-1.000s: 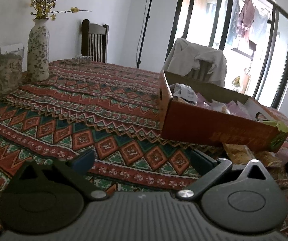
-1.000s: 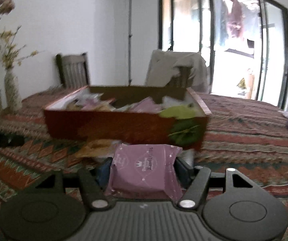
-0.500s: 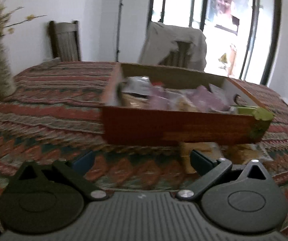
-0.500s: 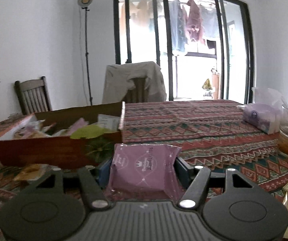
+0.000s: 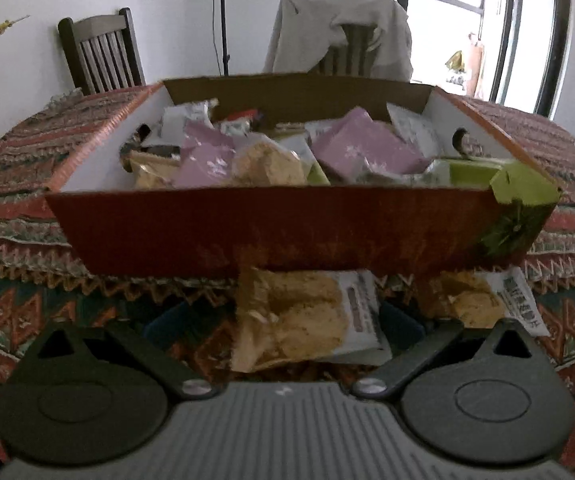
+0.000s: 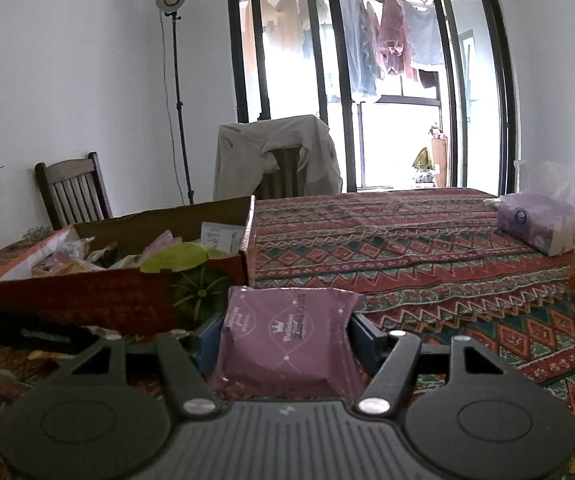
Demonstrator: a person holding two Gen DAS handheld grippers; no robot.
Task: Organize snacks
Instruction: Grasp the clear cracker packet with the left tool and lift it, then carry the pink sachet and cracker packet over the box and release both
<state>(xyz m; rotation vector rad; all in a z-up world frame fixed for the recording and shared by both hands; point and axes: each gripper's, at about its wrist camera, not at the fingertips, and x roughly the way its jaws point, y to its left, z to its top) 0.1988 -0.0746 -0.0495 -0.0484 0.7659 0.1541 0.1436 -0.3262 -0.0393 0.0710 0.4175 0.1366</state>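
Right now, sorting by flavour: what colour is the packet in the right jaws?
Purple packet; right wrist view.

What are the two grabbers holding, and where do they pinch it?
The right gripper pinches the purple snack packet by its side edges. The left gripper holds nothing.

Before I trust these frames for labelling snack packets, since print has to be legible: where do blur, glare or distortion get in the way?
Left wrist view: the cardboard box and the yellow snack packet before it look soft, print unreadable; straight edges bow. Right wrist view: sharper, the purple packet in the right gripper shows its logo; the window is blown out, leaving the tablecloth dim.
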